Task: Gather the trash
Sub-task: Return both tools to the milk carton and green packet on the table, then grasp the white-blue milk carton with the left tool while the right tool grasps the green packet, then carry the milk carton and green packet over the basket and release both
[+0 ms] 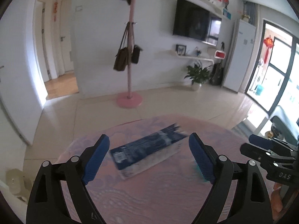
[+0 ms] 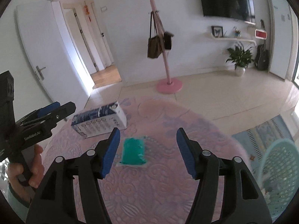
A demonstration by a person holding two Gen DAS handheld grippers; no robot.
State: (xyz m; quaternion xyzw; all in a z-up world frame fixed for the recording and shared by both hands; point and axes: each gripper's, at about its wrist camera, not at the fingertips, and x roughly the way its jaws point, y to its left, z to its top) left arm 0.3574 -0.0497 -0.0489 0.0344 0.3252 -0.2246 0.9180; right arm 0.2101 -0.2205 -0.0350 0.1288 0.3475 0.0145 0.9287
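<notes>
A blue and white carton [image 1: 147, 151] lies on its side on the pink patterned tablecloth [image 1: 149, 192]. My left gripper [image 1: 149, 143] hovers over it, open, its blue pads apart from the carton on both sides. In the right wrist view the same carton [image 2: 99, 120] lies at the table's far left, with the left gripper [image 2: 54, 108] beside it in a person's hand. A crumpled teal wrapper [image 2: 133, 152] lies in front of my right gripper [image 2: 148, 138], which is open with nothing between its fingers. A sliver of the teal wrapper [image 1: 198, 169] shows behind my left gripper's right finger.
A light teal mesh basket [image 2: 278, 177] stands low at the right, beside the table. Beyond the table are a tiled floor, a pink coat stand [image 1: 129, 99] with hanging bags, a potted plant [image 1: 197, 74] and a wall television. A doorway opens at the far left.
</notes>
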